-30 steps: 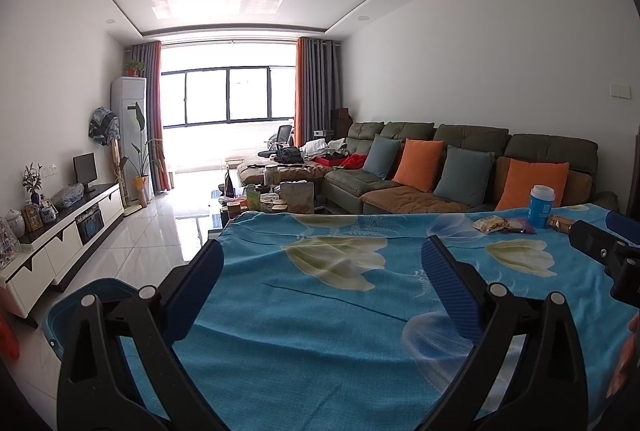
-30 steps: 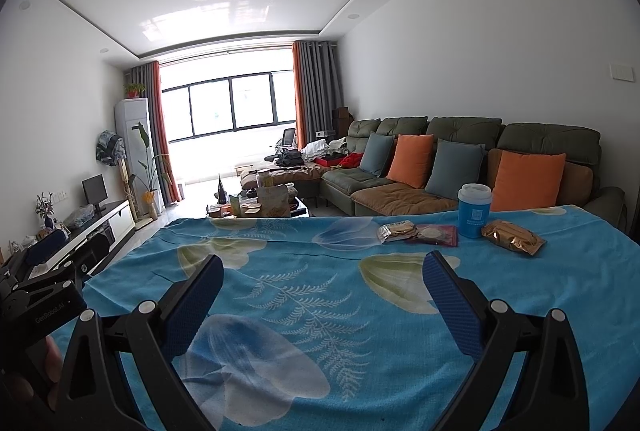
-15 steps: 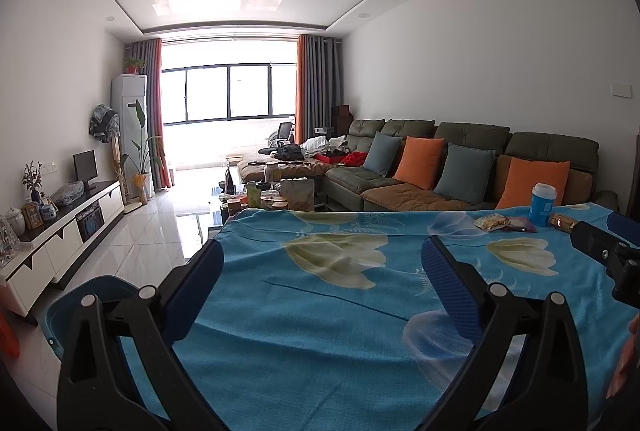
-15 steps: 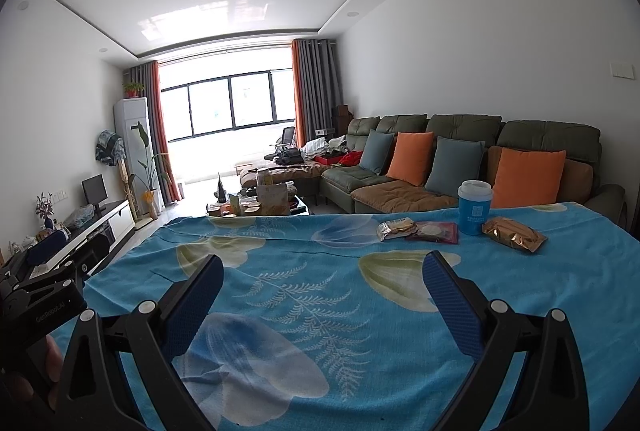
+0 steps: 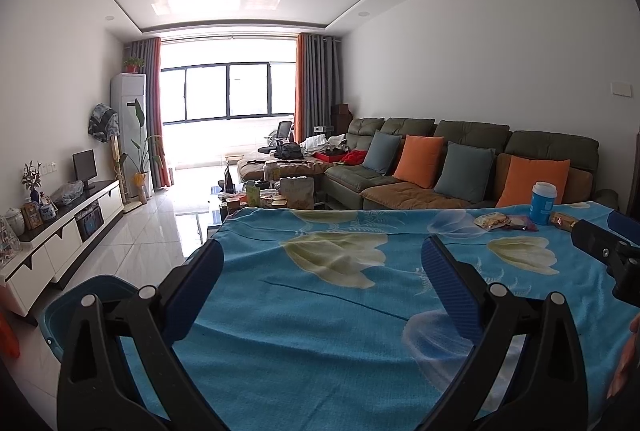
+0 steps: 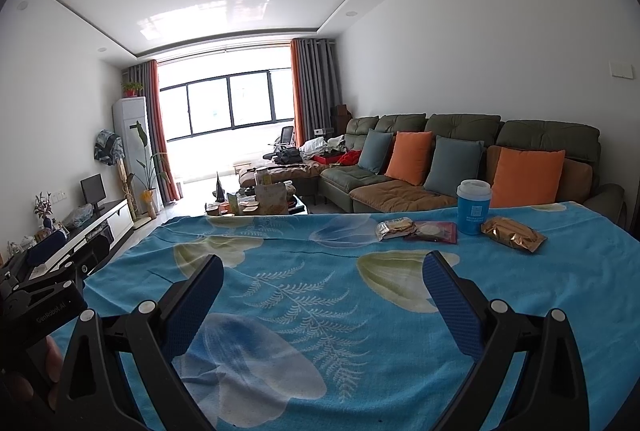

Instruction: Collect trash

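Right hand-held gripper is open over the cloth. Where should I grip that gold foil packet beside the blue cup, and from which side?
Probably across the narrow width of the gold foil packet, coming from above on the near side. It lies flat on the tablecloth, angled, just right of the blue cup, so a sideways sweep risks knocking the cup. The right hand-held gripper is open wide enough.
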Demonstrator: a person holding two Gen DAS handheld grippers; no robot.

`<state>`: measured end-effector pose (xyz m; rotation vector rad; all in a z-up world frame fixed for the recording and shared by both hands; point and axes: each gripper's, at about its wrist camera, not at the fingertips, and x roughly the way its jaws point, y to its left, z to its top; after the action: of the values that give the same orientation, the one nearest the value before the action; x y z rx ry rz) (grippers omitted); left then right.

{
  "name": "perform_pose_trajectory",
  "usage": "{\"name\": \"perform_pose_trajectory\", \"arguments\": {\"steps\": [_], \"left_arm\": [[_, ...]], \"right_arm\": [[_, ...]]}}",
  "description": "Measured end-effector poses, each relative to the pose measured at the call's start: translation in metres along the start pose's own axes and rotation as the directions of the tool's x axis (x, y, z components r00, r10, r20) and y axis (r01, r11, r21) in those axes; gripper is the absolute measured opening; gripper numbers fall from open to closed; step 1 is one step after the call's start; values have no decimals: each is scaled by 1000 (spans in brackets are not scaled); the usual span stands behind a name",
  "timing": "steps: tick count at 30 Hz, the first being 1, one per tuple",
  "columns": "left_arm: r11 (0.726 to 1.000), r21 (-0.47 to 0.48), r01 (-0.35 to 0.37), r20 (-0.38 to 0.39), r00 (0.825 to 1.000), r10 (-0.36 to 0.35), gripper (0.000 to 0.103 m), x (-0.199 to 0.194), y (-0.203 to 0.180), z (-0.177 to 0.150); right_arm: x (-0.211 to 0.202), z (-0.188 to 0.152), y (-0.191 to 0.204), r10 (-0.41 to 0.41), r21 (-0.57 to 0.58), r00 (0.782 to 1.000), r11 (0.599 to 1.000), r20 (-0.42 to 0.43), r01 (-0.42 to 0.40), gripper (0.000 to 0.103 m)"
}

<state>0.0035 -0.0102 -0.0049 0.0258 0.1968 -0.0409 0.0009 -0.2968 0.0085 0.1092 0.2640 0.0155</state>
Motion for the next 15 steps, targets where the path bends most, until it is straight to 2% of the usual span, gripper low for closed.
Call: {"name": "perform_pose_trajectory", "arguments": {"steps": [15], "left_arm": [[1000, -2, 3, -10, 1000, -3, 97, 3, 1, -1]], "right_arm": [[3, 0, 1, 1, 0, 1000, 1000, -6, -1, 96]]}}
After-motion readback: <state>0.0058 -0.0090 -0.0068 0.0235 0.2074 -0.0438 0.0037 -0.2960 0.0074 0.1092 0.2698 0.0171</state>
